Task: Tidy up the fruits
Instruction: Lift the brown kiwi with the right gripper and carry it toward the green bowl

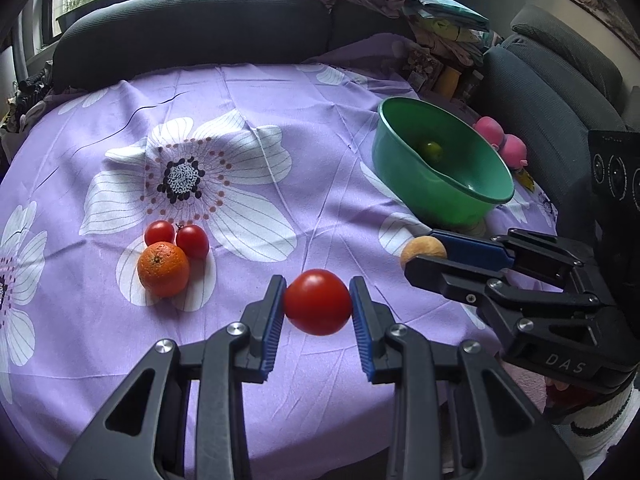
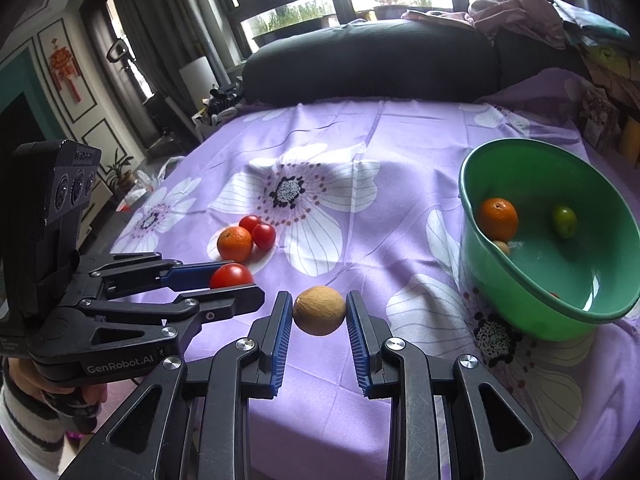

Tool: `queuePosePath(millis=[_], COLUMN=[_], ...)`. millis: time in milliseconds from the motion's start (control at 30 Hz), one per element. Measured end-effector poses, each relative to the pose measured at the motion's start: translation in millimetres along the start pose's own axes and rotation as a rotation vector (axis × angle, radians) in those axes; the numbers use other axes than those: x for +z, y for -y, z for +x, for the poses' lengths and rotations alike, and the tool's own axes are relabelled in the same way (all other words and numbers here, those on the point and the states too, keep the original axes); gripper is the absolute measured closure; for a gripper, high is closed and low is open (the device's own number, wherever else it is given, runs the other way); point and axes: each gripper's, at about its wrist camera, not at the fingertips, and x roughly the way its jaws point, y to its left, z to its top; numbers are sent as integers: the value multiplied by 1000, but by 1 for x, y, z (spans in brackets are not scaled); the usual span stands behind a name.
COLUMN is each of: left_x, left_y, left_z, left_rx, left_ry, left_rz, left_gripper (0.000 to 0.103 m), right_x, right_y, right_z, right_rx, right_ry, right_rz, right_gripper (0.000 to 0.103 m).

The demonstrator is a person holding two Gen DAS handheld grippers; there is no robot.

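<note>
Holding a fruit in each hand at that point: my left gripper (image 1: pixel 318 304) was pinching a red tomato (image 1: pixel 318 302) between its blue pads, clear of the purple flowered cloth (image 1: pixel 248 92), and my right gripper (image 2: pixel 319 312) had a tan round fruit (image 2: pixel 319 310) squeezed the same way. The green bowl (image 2: pixel 520 280) sat tilted off to the right with an orange (image 2: pixel 497 218), a small green fruit (image 2: pixel 564 221) and a pale one I couldn't identify already inside. Another orange (image 1: pixel 163 269) and two small tomatoes (image 1: pixel 176 238) were bunched together, touching, on the cloth to the left.
</note>
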Motion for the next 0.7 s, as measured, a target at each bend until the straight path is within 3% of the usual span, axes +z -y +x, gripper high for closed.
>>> queuePosePath(millis=[700], left_x=[36], left_y=[30], left_z=[2], left_rx=[-31], left_ry=[39], left_rz=[73], left_gripper=[71], right_x=[7], right_y=[22], right_z=[-25], right_rx=[-28], right_ry=[81], right_rz=[31], right_gripper=[73])
